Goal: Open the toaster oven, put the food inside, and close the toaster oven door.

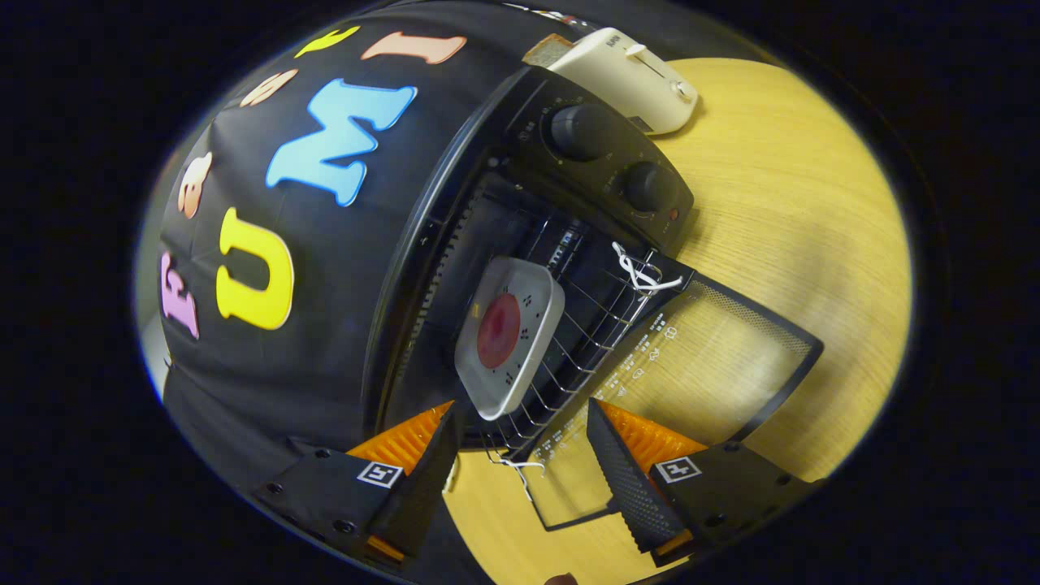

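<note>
Two fingers of the gripper (520, 455) stand wide apart with nothing between them; the jaws are spread and press on nothing. Just ahead of them, the oven (455, 244) is open, its glass door (691, 366) folded down flat over the wooden bench (796, 203), and the view is strongly tilted. Inside the oven, a wire rack (585, 325) carries a white tray (512, 337) with a round red piece of food (498, 331) lying on its middle. The tray sits on the rack, well inside the cavity, beyond the fingertips and apart from them. White cord (642, 272) is tied at one corner of the rack by the door hinge, and another bit of cord (512, 467) shows near the door's other end, between the fingers. Two dark knobs (581, 130) sit on the oven's control panel. Beyond the oven stands a cream toaster (634, 77), touching or just beside the panel side.
</note>
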A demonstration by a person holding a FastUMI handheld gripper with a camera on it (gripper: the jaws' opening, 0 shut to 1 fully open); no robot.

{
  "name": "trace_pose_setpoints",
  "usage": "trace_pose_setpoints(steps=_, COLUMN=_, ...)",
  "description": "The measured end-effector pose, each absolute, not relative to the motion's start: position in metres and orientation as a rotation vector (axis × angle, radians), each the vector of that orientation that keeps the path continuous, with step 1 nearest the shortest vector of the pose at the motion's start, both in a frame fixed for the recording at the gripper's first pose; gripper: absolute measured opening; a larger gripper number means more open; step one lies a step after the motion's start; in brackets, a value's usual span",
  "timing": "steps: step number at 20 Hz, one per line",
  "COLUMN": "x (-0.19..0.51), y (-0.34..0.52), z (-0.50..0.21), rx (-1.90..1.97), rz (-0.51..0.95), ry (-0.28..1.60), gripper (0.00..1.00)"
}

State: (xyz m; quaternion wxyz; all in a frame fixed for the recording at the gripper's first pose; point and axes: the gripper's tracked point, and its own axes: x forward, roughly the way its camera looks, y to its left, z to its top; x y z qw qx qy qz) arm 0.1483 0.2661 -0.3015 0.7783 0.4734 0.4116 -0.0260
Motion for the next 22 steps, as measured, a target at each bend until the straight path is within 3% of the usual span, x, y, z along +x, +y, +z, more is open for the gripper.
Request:
trace_pose_setpoints(steps=8, x=0.087, y=0.263, z=-0.289, rx=0.56, rz=0.158, ry=0.863, gripper=0.97)
trace_pose_setpoints(steps=22, x=0.031, y=0.236, z=-0.361, rx=-0.01, rz=0.265, ry=1.018, gripper=0.98)
